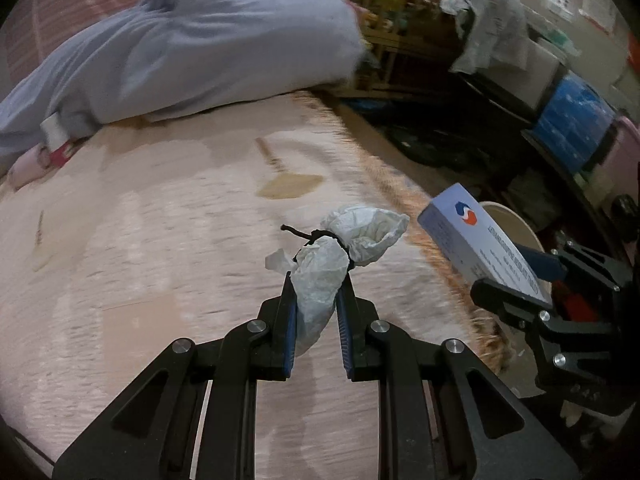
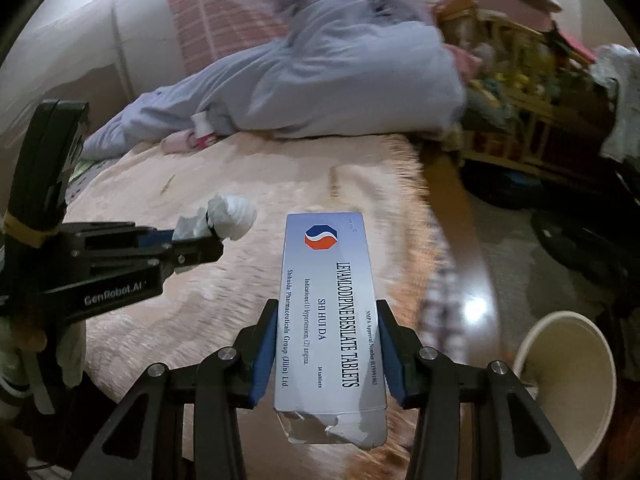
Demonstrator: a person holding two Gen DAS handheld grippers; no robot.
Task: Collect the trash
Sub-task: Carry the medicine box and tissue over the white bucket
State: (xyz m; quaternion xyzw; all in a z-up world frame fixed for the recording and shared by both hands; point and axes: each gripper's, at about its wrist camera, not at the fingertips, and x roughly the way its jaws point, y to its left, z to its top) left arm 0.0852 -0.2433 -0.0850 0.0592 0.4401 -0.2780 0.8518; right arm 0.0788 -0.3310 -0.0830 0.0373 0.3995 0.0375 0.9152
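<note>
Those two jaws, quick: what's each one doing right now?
Left gripper: shut on the crumpled tissue wad.
Right gripper: shut on the tablet box.

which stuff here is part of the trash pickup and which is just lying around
Part of the job:
- crumpled tissue wad, clamped in the left gripper
- torn tablet box, clamped in the right gripper
- paper cup on the floor, likely the bin

Just lying about:
- blue quilt
- pink blanket
- wooden crib
</note>
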